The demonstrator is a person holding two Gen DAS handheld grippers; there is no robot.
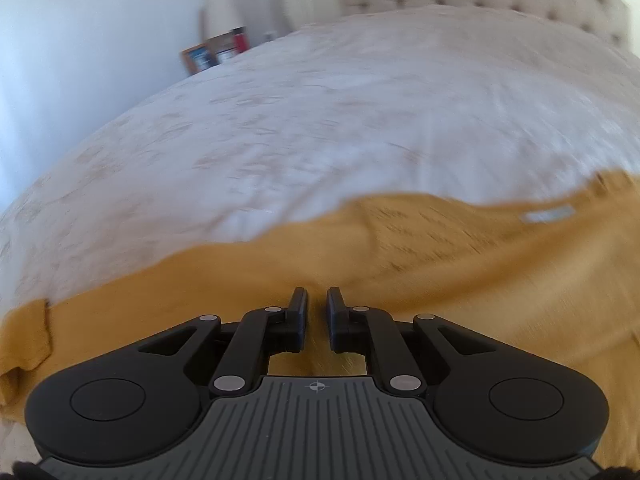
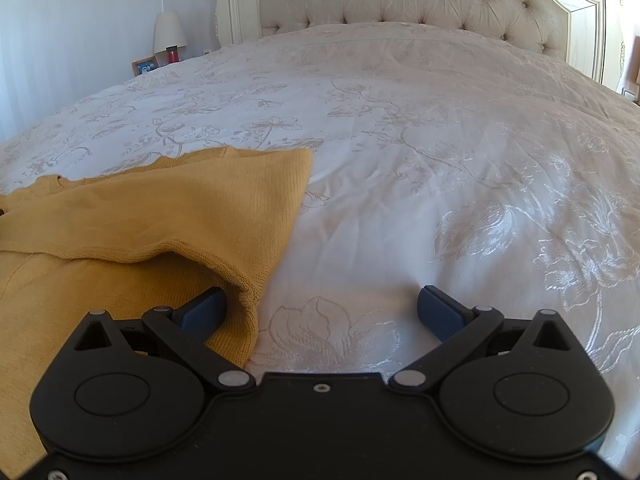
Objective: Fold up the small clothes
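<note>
Where sweater lies: my mustard sweater (image 2: 160, 216) on bed (image 2: 440, 160)
Left gripper (image 1: 317, 304): nearly pressed together, over knit
Right gripper (image 2: 322, 300): spread, straddling sleeve edge

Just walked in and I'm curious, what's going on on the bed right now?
A person with a gripper in each hand is folding a mustard-yellow knit top on a floral white bedspread. The left gripper sits over the top with its jaws nearly together; whether it pinches fabric is unclear, and that view is blurred. The right gripper is wide open at the top's folded edge, one finger against the fabric.
</note>
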